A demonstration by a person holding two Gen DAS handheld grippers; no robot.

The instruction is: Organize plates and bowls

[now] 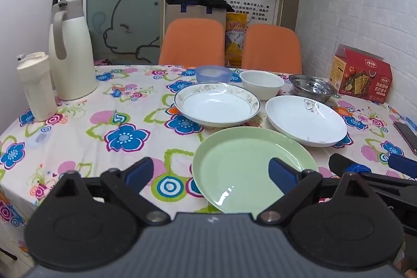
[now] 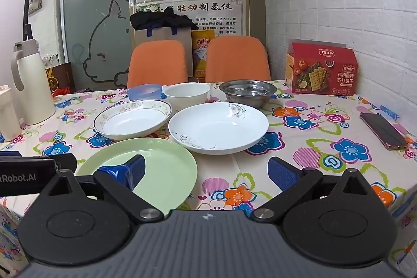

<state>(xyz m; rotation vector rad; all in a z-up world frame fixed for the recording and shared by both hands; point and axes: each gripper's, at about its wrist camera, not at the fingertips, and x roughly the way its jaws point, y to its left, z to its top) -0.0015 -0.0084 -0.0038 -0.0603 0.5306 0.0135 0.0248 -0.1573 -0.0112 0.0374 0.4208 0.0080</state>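
Both grippers open, holding nothing. Left gripper (image 1: pixel 211 173) hovers over near edge of green plate (image 1: pixel 250 168); right gripper (image 2: pixel 208 171) sits just right of same plate, w/ its left finger over the plate.

Green plate nearest, empty. Behind it, gold-rim plate (image 1: pixel 217 104) on left, white plate w/ floral print (image 1: pixel 306 119) on right, both empty, rims nearly touching.

Back row, L to R: blue bowl (image 1: pixel 213 73), contents unclear; white bowl (image 1: pixel 261 84), empty; steel bowl (image 1: pixel 312 86), looks empty.

All on floral-cloth bench (image 1: pixel 104 121). Cracker box (image 2: pixel 322 69) far right; thermos jug (image 1: pixel 71 51) & cup (image 1: pixel 36 85) far left; phone (image 2: pixel 383 130) on right edge.
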